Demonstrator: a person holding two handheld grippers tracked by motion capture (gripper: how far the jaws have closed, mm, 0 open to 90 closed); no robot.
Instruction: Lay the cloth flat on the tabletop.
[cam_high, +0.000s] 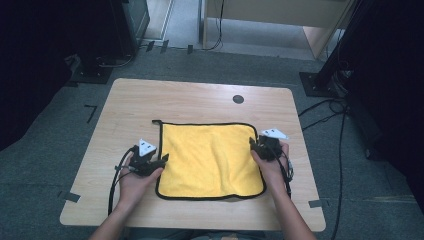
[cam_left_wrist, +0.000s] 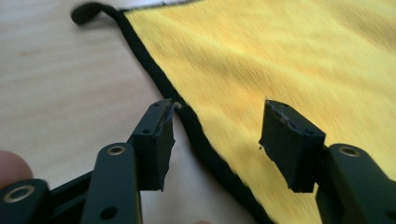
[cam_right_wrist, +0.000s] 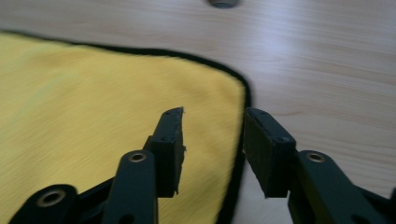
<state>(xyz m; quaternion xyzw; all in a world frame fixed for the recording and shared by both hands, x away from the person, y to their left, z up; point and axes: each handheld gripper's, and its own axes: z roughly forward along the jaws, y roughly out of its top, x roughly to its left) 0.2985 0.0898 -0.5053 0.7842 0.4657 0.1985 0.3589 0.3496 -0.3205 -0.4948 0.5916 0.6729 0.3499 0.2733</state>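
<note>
A yellow cloth with black trim lies flat on the wooden table. At the cloth's left edge is my left gripper, jaws open and straddling the black trim from just above; nothing is pinched. My right gripper hovers over the cloth's right edge, jaws apart with the trim below the gap and no grip on it. In the left gripper view the cloth stretches away to a black hanging loop. The right gripper view has the cloth and its rounded far corner.
A round dark cable hole sits in the table beyond the cloth, also seen as a hole in the right gripper view. Bare wood surrounds the cloth. Cables and dark stands lie on the grey floor around the table.
</note>
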